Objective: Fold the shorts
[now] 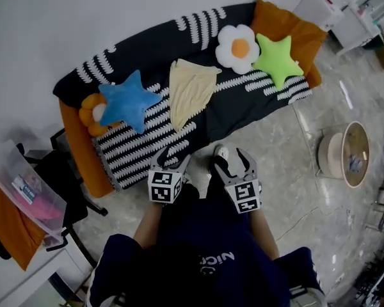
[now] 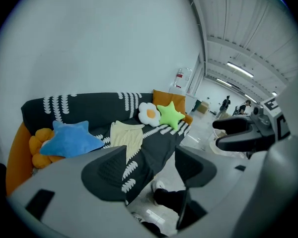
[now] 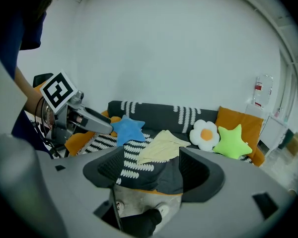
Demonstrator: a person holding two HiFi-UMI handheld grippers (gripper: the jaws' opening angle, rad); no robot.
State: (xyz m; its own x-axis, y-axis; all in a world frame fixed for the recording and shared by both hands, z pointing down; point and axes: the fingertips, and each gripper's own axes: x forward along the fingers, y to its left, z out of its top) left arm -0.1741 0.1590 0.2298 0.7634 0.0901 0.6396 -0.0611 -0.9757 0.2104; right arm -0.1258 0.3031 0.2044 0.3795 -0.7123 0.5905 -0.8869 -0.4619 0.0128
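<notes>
My left hand-held gripper [image 1: 173,160] and right hand-held gripper [image 1: 238,165] gape empty over the marble floor [image 1: 288,171]; yellow shorts [image 1: 191,91] lie on the sofa [image 1: 243,104].

Left of the sofa [image 1: 287,25], a clear bin [image 1: 22,187] runs off the edge; on the sofa, a blue star [image 1: 129,101] half-hides an orange cushion [image 1: 88,112].

I see bare floor [image 1: 288,158] between me and sofa [image 1: 243,107] front edge: approach free. Striped cover in front of yellow shorts [image 1: 191,89] lies bare. On shorts' left, blue star cushion [image 1: 129,101] sits just beside; on right, white flower cushion [image 1: 238,47] and green star cushion [image 1: 276,59].
</notes>
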